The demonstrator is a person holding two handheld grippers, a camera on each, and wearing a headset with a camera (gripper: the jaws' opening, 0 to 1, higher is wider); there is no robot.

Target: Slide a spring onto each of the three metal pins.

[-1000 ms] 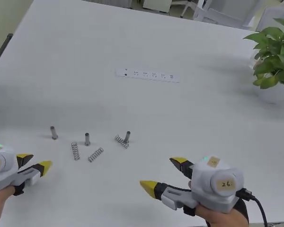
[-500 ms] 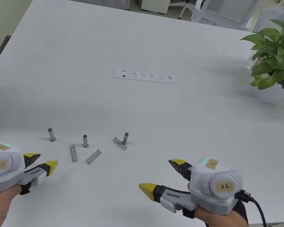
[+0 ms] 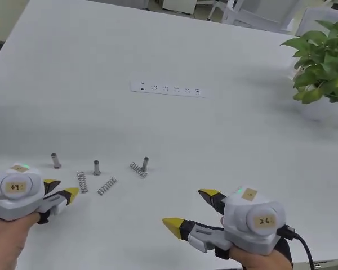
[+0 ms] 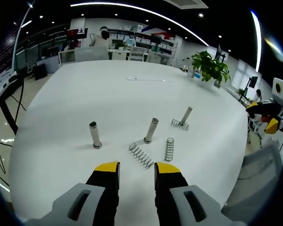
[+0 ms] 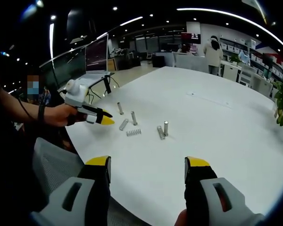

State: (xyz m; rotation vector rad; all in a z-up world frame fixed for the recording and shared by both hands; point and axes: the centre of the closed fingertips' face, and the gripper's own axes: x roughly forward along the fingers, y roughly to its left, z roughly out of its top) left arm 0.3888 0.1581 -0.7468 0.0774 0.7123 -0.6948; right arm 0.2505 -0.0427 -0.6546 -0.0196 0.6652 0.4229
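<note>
A: Any spring on a pin?

B: None. The middle pin [image 3: 96, 167] stands bare on the tabletop [image 3: 225, 129]. One spring [image 3: 81, 181] lies just left of it toward me, a second spring [image 3: 106, 185] just right, a third spring [image 3: 137, 169] farther right, by the right pin [image 3: 145, 163].

A: Your hands?

B: My left hand-held gripper [image 4: 137, 165] is released, with a narrow gap. Its own view puts my tips just short of the springs by the middle pin. My right hand-held gripper [image 5: 148, 162] gapes wide, well right of that pin.

White table [image 3: 242, 140], white power strip [image 3: 167, 89] lying flat mid-table, leafy green plant [image 3: 320, 48] at its far right edge
</note>
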